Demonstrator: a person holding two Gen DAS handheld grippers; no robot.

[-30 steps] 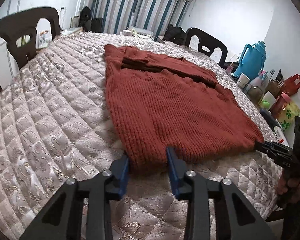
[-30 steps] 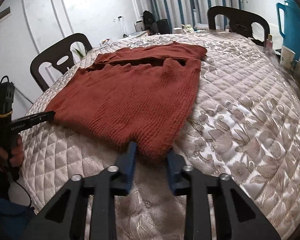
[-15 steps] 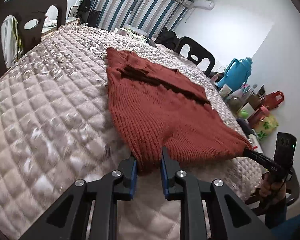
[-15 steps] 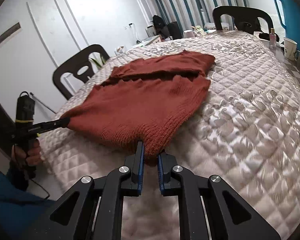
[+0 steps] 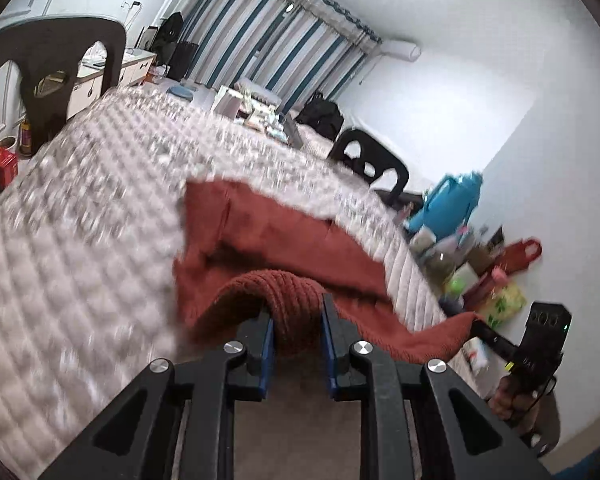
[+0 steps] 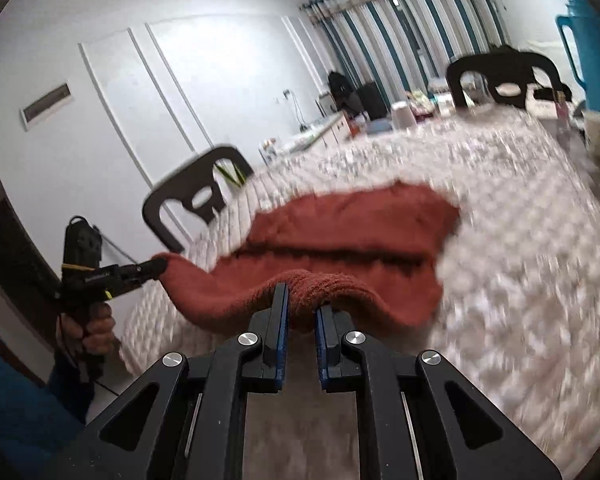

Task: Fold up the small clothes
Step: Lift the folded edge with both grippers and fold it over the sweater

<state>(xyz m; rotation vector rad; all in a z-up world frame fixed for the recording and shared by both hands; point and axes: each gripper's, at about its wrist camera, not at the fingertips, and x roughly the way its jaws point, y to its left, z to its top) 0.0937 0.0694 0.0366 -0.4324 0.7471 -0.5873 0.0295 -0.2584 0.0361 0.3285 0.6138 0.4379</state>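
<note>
Both grippers are clamped on the hem of the rust-red knitted sweater [image 5: 284, 240]; the left gripper [image 5: 296, 320], low in the middle of the left wrist view, has the knit bunched between its blue-lined fingers [image 5: 266, 336], and the right gripper [image 6: 302, 312], low in the middle of the right wrist view, pinches a fold of the same hem between fingers set closer together; the sweater [image 6: 352, 232] lies across the middle of each frame, its near edge lifted off the quilted tablecloth [image 5: 80, 248] and sagging between the two grips, its far part lying on the cloth; how much of it is off the cloth is blurred; in the left wrist view the right gripper also shows at the lower right edge, its tip on the sweater's corner, held by a hand [image 5: 514, 398]; in the right wrist view the left gripper shows at the left edge, tip on the other corner, with a hand [image 6: 90, 326] below it; the cloth [image 6: 520, 260] fills the right half of that frame; a dark chair [image 5: 52, 68] stands at the upper left of the left wrist view, another chair [image 5: 374, 160] right of centre, and a blue jug [image 5: 450, 204] with assorted clutter at the right; striped curtains [image 5: 268, 48] hang at the top; in the right wrist view a chair [image 6: 198, 196] stands left of centre, another [image 6: 504, 76] at the upper right.
</note>
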